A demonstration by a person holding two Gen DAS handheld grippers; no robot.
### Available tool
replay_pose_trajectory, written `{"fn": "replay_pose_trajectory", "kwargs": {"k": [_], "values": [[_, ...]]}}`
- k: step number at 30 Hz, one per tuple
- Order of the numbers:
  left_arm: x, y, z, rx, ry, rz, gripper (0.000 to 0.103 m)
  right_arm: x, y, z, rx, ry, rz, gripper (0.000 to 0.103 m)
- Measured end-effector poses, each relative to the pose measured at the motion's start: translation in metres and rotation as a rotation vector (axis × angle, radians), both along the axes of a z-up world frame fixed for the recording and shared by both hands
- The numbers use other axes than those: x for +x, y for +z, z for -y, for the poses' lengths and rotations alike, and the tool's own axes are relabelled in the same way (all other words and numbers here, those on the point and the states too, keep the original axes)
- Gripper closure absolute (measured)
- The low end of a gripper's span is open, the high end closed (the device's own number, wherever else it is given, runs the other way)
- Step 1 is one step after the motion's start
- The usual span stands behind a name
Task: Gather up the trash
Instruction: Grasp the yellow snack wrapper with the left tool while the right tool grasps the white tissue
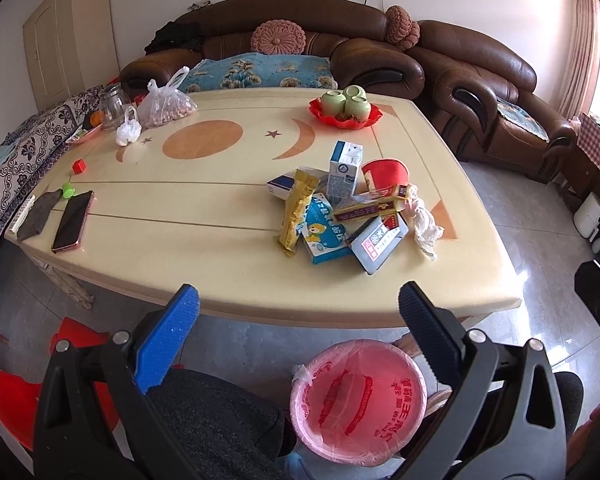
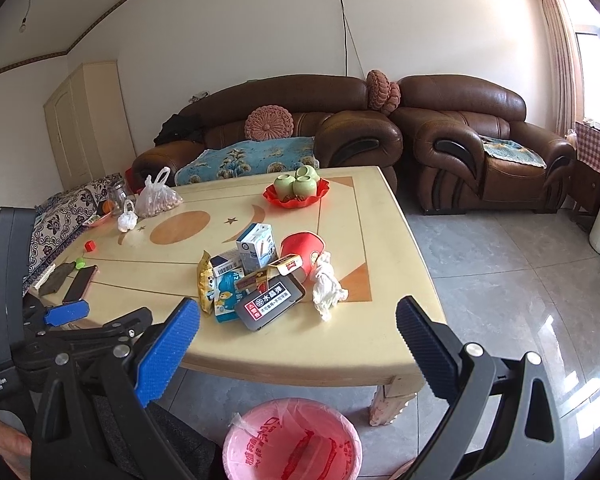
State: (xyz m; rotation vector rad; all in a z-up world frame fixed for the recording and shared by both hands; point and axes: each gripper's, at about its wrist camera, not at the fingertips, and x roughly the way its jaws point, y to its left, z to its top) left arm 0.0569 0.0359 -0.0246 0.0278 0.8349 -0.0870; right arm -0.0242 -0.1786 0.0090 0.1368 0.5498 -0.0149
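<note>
A pile of trash lies on the cream table (image 1: 180,208) (image 2: 364,320) near its front right: a milk carton (image 1: 343,172) (image 2: 256,246), a red paper cup (image 1: 386,174) (image 2: 304,250), a yellow wrapper (image 1: 296,212) (image 2: 205,280), a blue bear box (image 1: 324,236) (image 2: 224,300), a dark flat box (image 1: 378,242) (image 2: 272,302), and crumpled white tissue (image 1: 422,220) (image 2: 326,284). A pink-lined bin (image 1: 358,398) (image 2: 292,444) stands on the floor below the table's front edge. My left gripper (image 1: 298,308) and right gripper (image 2: 298,322) are both open and empty, short of the table.
A phone (image 1: 73,222) (image 2: 80,283), a grey cloth (image 1: 40,214), a red cube (image 1: 79,166), a bag of nuts (image 1: 164,106) and a red tray of green cups (image 1: 346,110) (image 2: 296,190) sit on the table. Brown sofas stand behind. The left gripper shows in the right wrist view (image 2: 66,314).
</note>
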Motion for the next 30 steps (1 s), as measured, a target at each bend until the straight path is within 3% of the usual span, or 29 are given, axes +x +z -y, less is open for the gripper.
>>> {"fn": "replay_pose_trajectory", "kwargs": {"k": [10,17,30], "values": [[0.031,-0.017,0.001,0.058,-0.035,-0.012,0.005,0.042,-0.024,0.025,0.028,-0.008,-0.060,0.007],[0.060,-0.031,-0.001,0.017,-0.027,-0.062,0.005,0.073,-0.037,0.035,0.035,-0.007,-0.088,0.007],[0.116,-0.063,0.005,0.013,-0.016,-0.130,0.005,0.137,-0.074,0.041,0.012,0.024,-0.148,0.007]]}}
